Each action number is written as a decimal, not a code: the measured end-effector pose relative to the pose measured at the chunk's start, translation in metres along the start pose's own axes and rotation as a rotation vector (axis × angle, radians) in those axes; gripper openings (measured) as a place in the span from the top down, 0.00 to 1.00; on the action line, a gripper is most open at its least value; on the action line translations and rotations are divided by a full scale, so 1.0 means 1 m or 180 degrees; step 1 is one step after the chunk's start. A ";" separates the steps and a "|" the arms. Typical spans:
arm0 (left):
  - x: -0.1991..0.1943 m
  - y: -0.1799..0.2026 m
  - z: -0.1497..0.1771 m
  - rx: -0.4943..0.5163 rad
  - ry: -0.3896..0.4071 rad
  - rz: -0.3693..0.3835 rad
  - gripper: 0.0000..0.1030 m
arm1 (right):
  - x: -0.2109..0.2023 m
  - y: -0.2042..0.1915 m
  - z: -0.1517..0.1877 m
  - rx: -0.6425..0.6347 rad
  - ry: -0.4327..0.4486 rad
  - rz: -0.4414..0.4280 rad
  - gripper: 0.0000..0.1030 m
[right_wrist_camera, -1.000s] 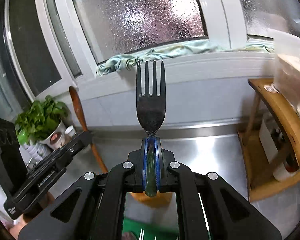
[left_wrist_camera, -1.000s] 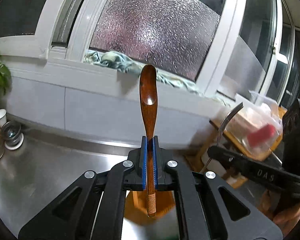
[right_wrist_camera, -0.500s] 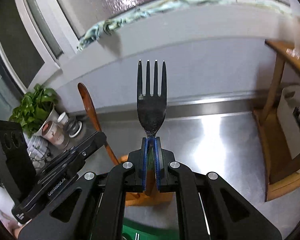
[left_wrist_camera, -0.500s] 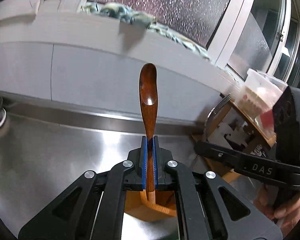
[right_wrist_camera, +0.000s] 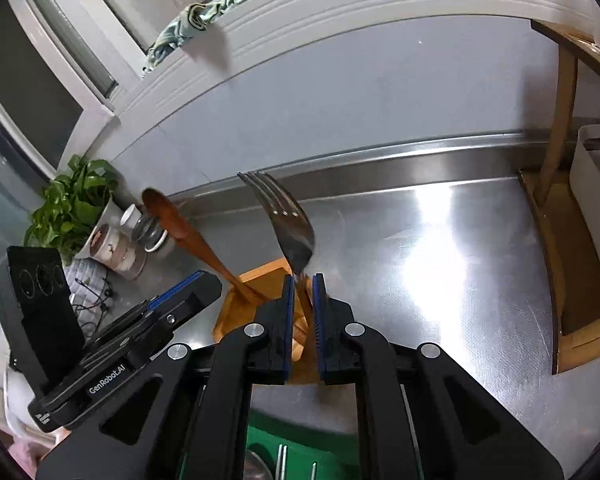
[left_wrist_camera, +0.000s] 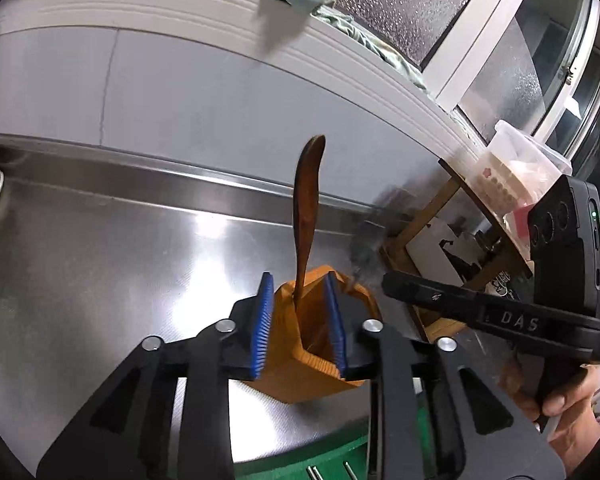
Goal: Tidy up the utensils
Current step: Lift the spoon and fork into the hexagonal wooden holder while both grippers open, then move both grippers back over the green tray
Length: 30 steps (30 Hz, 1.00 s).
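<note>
Two handheld grippers meet over an orange utensil holder (left_wrist_camera: 320, 376) standing on a stainless-steel counter (left_wrist_camera: 100, 264) below a frosted window. The left gripper (left_wrist_camera: 298, 320) has its blue-padded jaws spread wide on either side of the holder's mouth and grasps nothing; a wooden spoon (left_wrist_camera: 306, 216) stands free between them, handle down inside the holder, bowl leaning up toward the wall. The right gripper (right_wrist_camera: 302, 316) has its jaws parted by a narrower gap, and a metal fork (right_wrist_camera: 288, 228) rises through that gap with tines up and tilted left; whether the pads touch its handle cannot be told, and its lower end is hidden behind the fingers above the holder (right_wrist_camera: 256, 280). In the right wrist view the spoon (right_wrist_camera: 192, 236) leans left out of the holder toward a potted plant (right_wrist_camera: 72, 208) and small cups. A green tray (right_wrist_camera: 300, 452) edges the near side.
</note>
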<state>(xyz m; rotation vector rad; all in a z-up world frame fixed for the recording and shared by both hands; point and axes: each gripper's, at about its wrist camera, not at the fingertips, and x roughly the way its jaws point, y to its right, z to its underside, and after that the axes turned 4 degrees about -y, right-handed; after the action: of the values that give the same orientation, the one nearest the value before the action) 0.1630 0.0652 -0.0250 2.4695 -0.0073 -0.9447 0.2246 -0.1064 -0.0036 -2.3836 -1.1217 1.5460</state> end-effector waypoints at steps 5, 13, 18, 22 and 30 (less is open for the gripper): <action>-0.035 -0.001 0.005 -0.0010 0.0180 -0.0151 0.52 | -0.028 -0.003 0.008 -0.0077 0.0121 0.0117 0.53; -0.074 0.014 0.023 0.0129 -0.0109 -0.0475 0.08 | -0.064 0.002 0.039 -0.0078 -0.0021 0.0369 0.04; -0.088 0.017 0.043 -0.0022 -0.0448 -0.0625 0.08 | -0.069 0.006 0.070 -0.0037 -0.0566 0.0378 0.04; -0.092 0.018 0.068 -0.0131 -0.0911 -0.0755 0.08 | -0.079 0.004 0.093 -0.0067 -0.0785 0.0312 0.04; -0.093 0.019 0.118 -0.0168 -0.1447 -0.0950 0.08 | -0.080 0.000 0.130 -0.0201 -0.1061 0.0451 0.05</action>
<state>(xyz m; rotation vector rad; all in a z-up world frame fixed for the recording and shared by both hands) 0.0212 0.0122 -0.0341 2.1918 0.2351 -1.5942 0.0998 -0.1953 -0.0058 -2.3481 -1.0878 2.0442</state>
